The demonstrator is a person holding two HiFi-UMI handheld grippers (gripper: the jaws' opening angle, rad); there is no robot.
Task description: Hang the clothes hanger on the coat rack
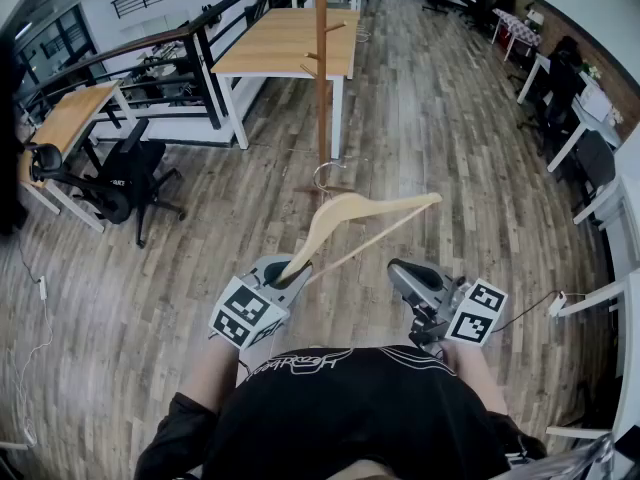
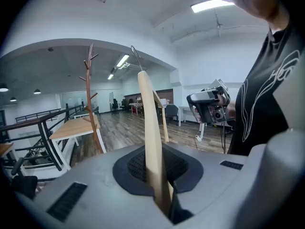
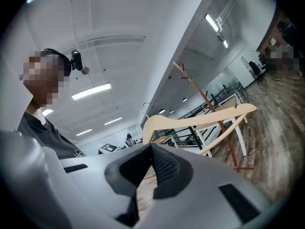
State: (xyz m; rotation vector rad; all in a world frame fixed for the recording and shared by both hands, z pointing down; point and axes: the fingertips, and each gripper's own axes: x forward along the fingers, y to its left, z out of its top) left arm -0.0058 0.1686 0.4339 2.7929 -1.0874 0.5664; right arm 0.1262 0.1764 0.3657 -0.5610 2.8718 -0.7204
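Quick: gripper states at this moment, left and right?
Left gripper: closed on one arm of the wooden hanger.
Right gripper: closed, holding nothing.

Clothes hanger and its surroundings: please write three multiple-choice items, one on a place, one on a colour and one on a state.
1. Where does the coat rack stand?
A on the floor beside a light wooden table
B on top of the table
C against a brick wall

2. What colour is the clothes hanger?
A black
B pale wood
C red

3. What holds the hanger?
A the left tongs
B a bare hand
C a rack peg

Answers: 1 A, its pole rises from the floorboards next to the table. 2 B, its body is light wood with a metal hook. 3 A, the left tongs are shut on one end of it.
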